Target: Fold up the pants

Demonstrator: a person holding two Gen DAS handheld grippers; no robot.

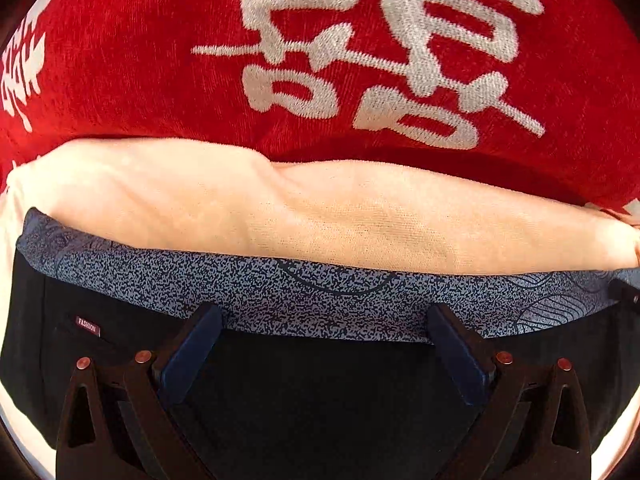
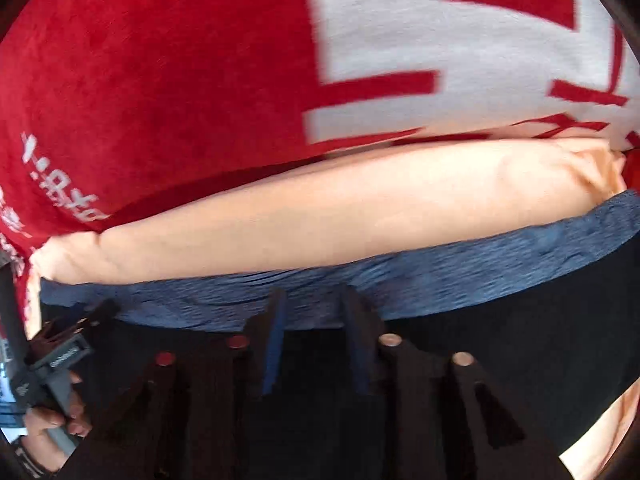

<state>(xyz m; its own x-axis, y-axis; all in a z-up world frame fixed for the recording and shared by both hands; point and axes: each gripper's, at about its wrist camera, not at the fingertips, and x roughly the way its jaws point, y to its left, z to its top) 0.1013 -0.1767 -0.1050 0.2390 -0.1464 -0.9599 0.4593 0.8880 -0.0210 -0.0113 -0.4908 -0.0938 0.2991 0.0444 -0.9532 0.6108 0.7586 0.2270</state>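
Black pants lie flat under both grippers, with a blue-grey speckled waistband along their far edge and a small red "FASHION" tag at the left. My left gripper is open, its fingers spread wide just over the waistband edge, holding nothing. In the right wrist view the same pants and waistband show, blurred. My right gripper has a narrow gap between its fingers at the waistband edge; I cannot tell whether cloth is pinched.
A peach cloth lies under the pants, also seen in the right wrist view. Beyond it is a red blanket with white characters. The other hand-held gripper and the person's hand show at the left.
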